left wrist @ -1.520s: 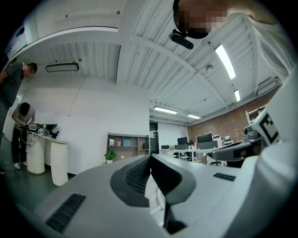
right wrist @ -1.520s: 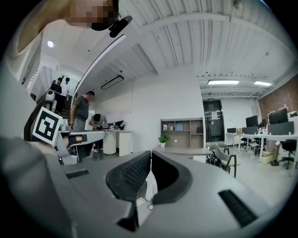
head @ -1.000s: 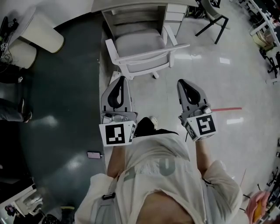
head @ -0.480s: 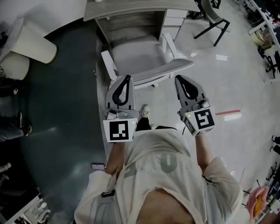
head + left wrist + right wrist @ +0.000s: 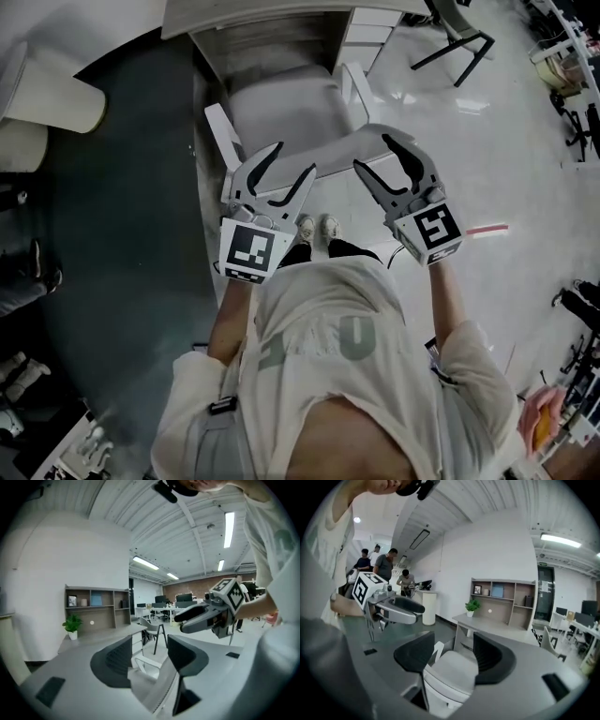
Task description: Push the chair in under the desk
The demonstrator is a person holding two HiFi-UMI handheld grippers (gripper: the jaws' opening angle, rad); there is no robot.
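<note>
**Both grippers open at the chair back, chair facing the desk**

The white chair (image 5: 286, 103) stands in front of the desk (image 5: 253, 14), its seat front at the desk's edge and its back towards the person. The left gripper (image 5: 293, 161) and right gripper (image 5: 372, 153) are at the top of the chair back. Their jaws have just been opening and stand wide, with the back's edge showing between them but no pad pressing on it. Left of the desk the floor is a dark grey mat (image 5: 122, 187); right of it is pale glossy floor (image 5: 506, 141) with a red strip (image 5: 486, 230). A drawer unit (image 5: 361, 33) sits under the desk's right end. Beyond the desk, a wall shelf (image 5: 506, 597) and a potted plant (image 5: 472, 605).
</note>
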